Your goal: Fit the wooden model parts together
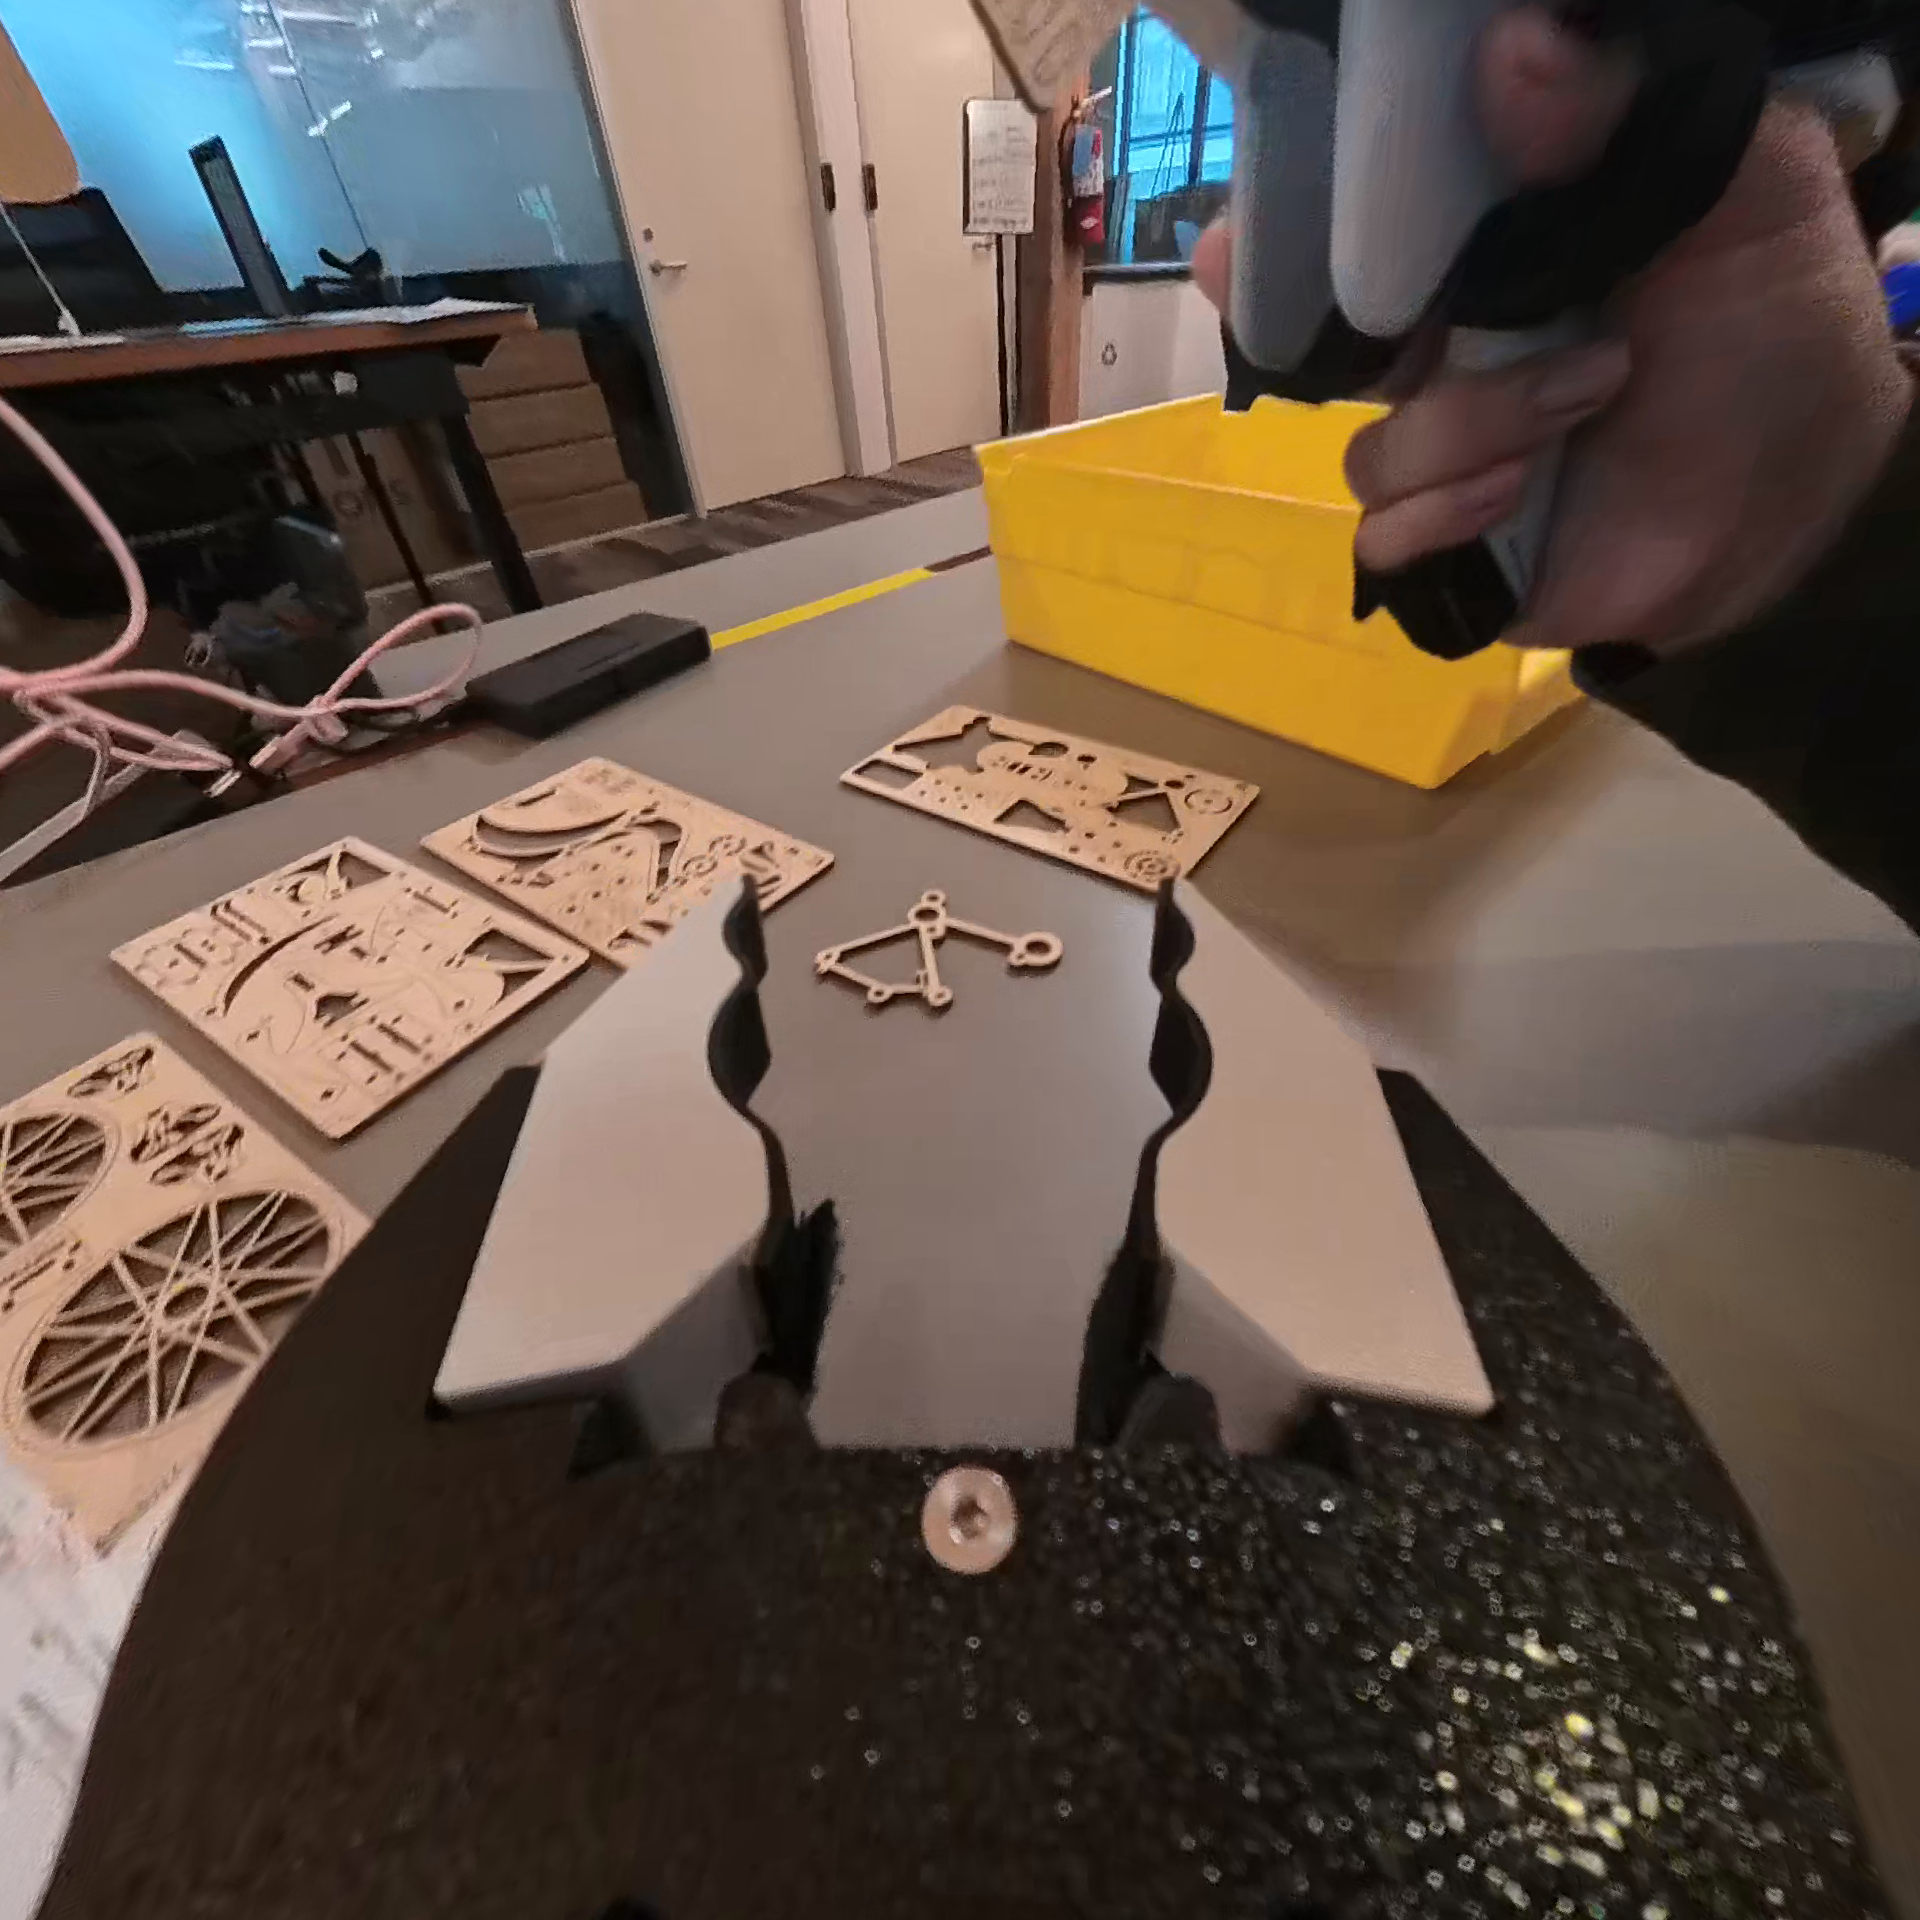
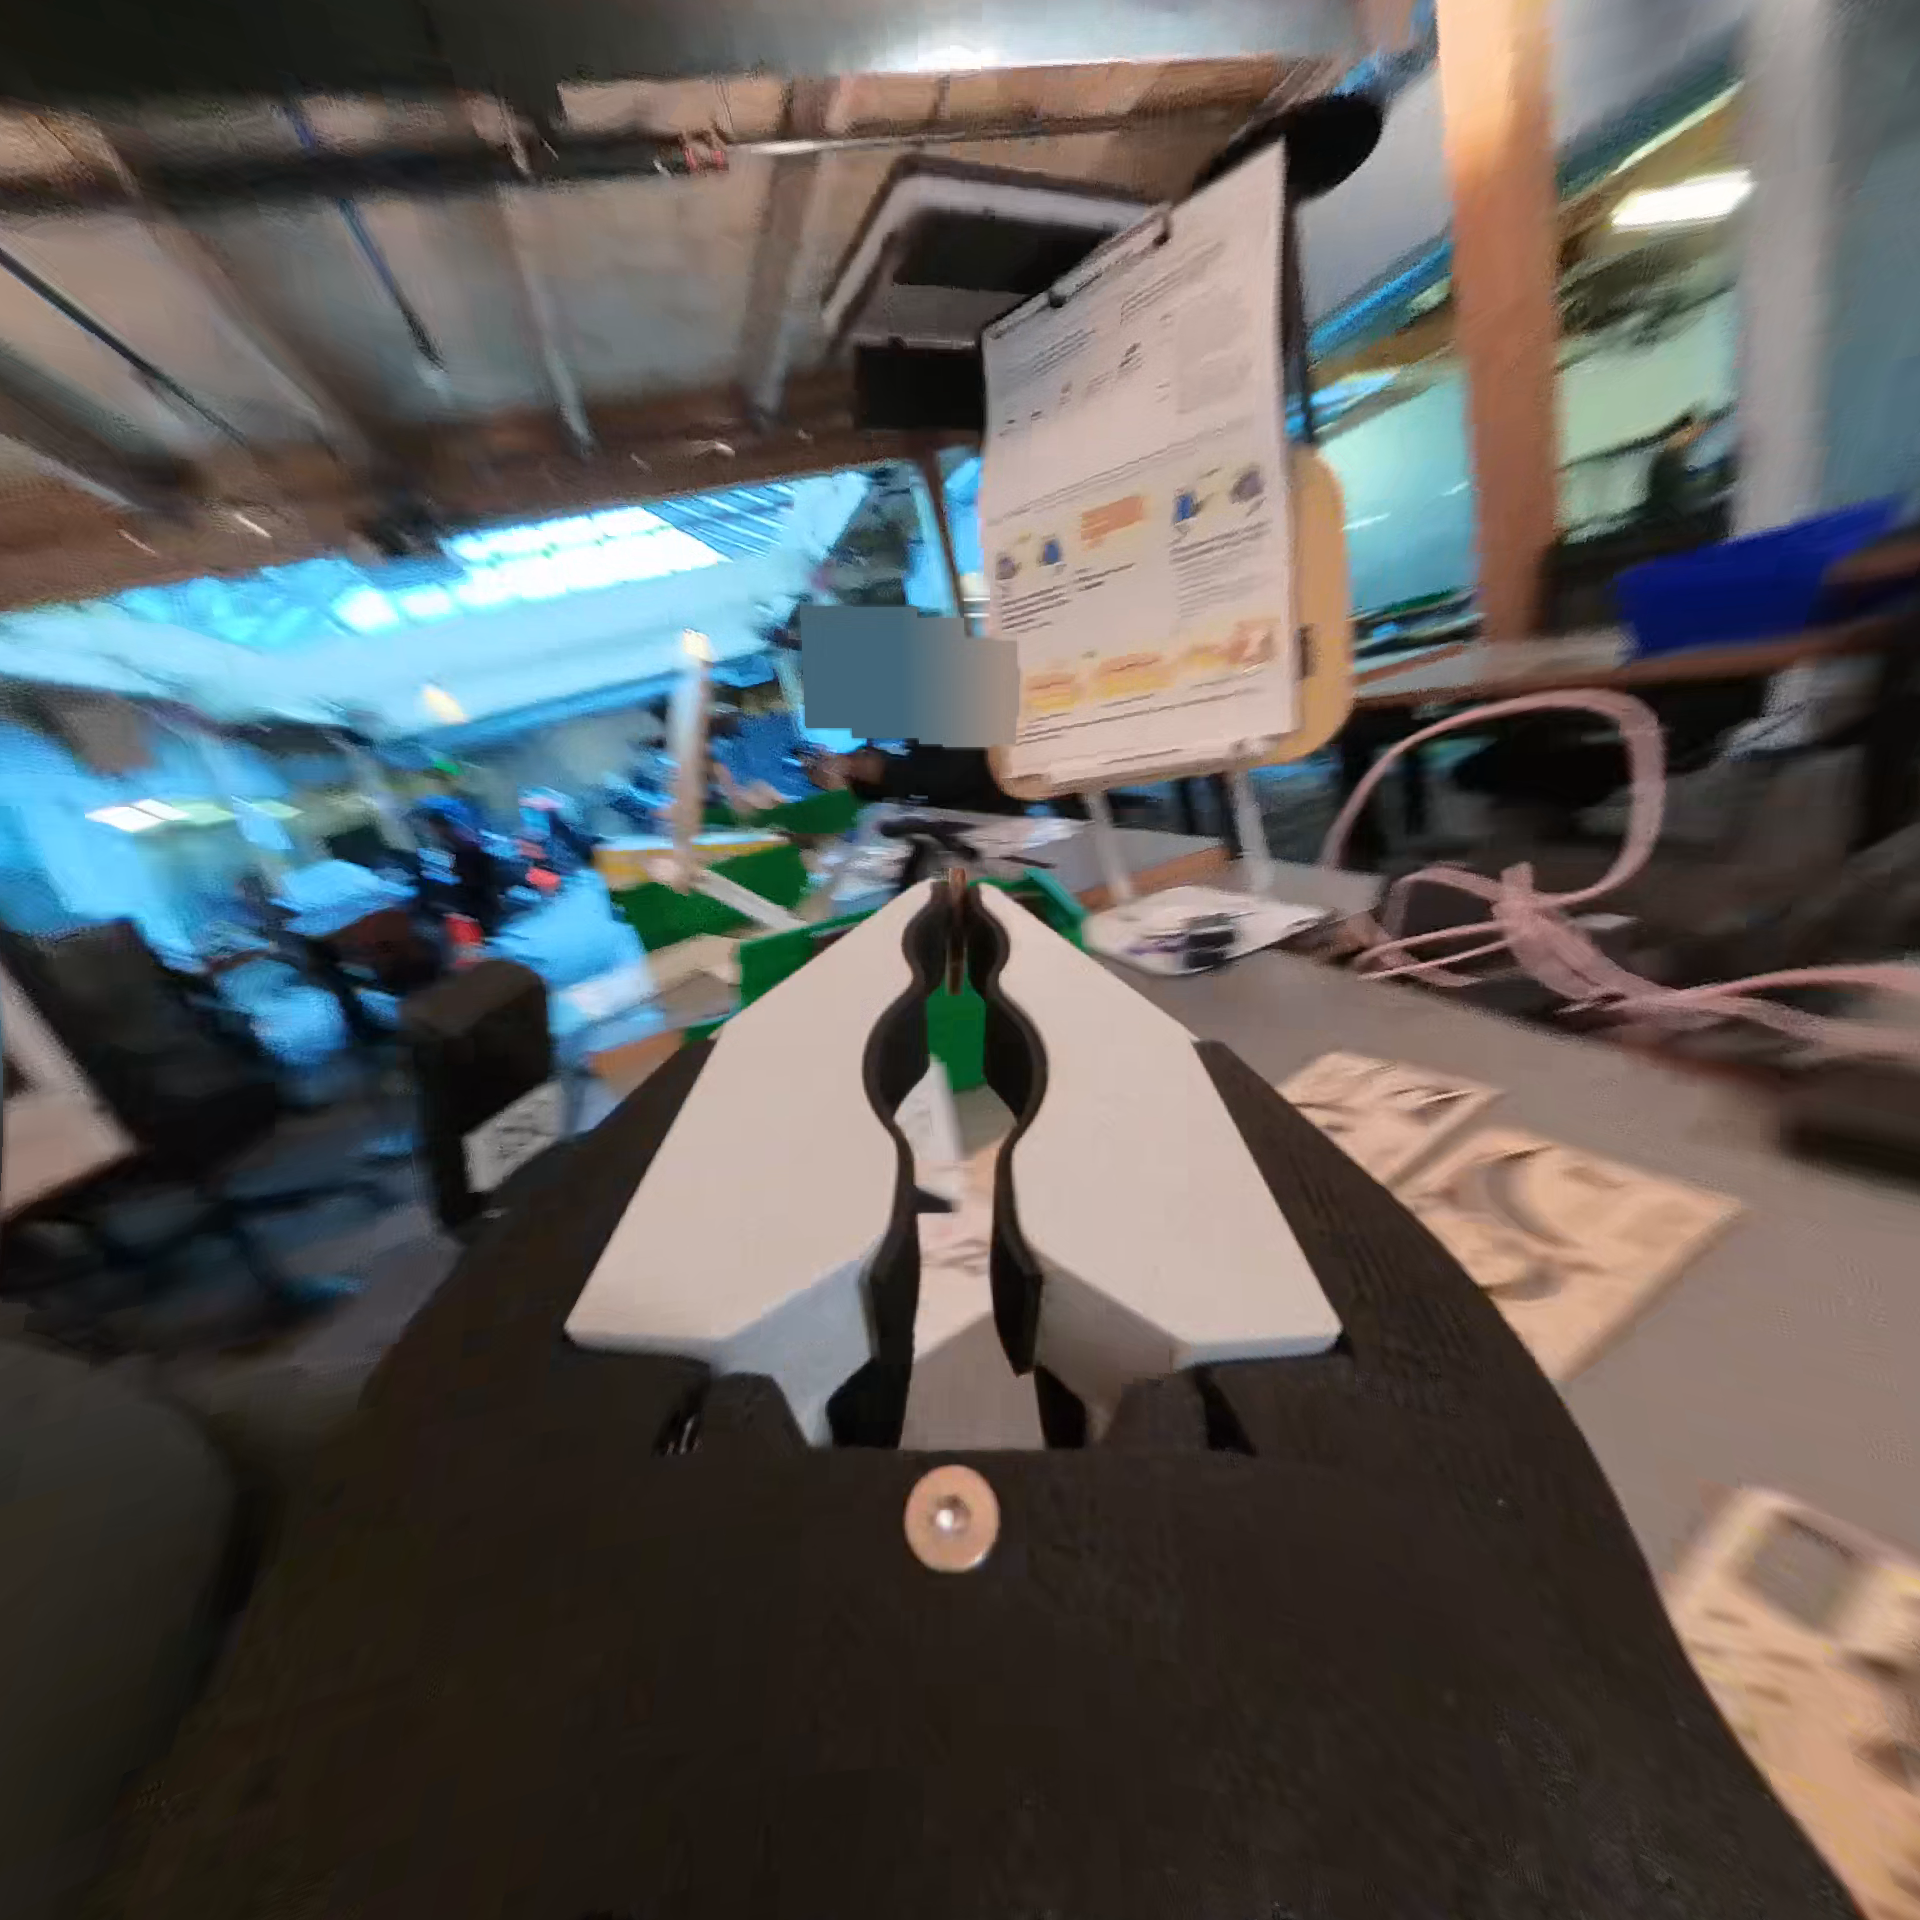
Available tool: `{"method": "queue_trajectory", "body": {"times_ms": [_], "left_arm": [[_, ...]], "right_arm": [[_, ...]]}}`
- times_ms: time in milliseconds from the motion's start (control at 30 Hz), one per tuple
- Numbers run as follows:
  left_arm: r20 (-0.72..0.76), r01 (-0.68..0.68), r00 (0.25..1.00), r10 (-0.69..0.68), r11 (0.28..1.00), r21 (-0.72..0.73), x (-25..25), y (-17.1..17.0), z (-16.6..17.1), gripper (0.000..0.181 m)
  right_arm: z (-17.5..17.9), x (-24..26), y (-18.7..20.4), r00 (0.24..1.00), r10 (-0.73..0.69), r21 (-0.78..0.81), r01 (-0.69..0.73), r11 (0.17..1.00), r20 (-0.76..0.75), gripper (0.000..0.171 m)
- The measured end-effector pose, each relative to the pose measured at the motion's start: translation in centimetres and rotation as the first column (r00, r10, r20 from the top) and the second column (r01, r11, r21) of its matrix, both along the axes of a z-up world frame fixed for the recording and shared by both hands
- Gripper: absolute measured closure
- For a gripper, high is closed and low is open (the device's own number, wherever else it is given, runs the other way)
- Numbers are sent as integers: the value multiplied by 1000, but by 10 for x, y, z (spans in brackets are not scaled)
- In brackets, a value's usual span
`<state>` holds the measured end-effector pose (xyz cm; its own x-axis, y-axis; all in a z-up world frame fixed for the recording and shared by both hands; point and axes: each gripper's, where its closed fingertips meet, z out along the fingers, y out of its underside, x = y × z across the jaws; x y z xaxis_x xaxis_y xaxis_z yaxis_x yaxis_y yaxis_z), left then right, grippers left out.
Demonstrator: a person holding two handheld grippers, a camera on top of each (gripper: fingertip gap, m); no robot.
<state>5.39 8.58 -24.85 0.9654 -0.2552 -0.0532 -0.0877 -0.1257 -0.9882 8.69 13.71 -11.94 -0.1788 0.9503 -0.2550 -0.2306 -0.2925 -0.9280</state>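
On the grey table (image 1: 1455, 1039), between the left gripper's (image 1: 956, 904) spread, empty jaws, a loose frame piece (image 1: 935, 951) is lying among four punched sheets (image 1: 348, 982). Lifted high near the yellow bin (image 1: 1226, 582), the right gripper (image 2: 956, 894) is pinching a thin wooden part (image 2: 954, 935) edge-on at its tips. Pickup seems underway; next, the left should be closing on the frame, then aligning both parts.

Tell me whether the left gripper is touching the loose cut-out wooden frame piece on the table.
Apart. The left wrist view shows the left gripper open, with bare table visible between both fingertips and the wooden frame piece lying flat between them.
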Motion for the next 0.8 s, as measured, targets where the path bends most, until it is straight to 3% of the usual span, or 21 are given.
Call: {"method": "queue_trajectory", "body": {"times_ms": [167, 333, 533, 700, 800], "left_arm": [[29, -45, 999, 45, 999, -13, -18, -4, -10, 104], [-91, -128, 988, 129, 992, 17, -30, -9, -13, 111], [-52, -91, 994, 96, 991, 101, -23, -16, -2, 111], [25, -63, 998, 59, 980, 191, -23, -25, 15, 112], [78, -48, 996, 35, 985, 167, -24, -26, 13, 111]], "right_arm": [[-21, -11, -21, 975, 215, -206, -222, 953, -54, 170], [-36, -16, -40, 934, 340, -296, -357, 886, -109, 170], [-52, -26, -63, 935, 350, -197, -353, 915, -50, 170], [-57, -28, -72, 962, 273, -23, -273, 962, -15, 171], [-53, -24, -69, 974, 219, 40, -217, 975, -52, 171]]}}
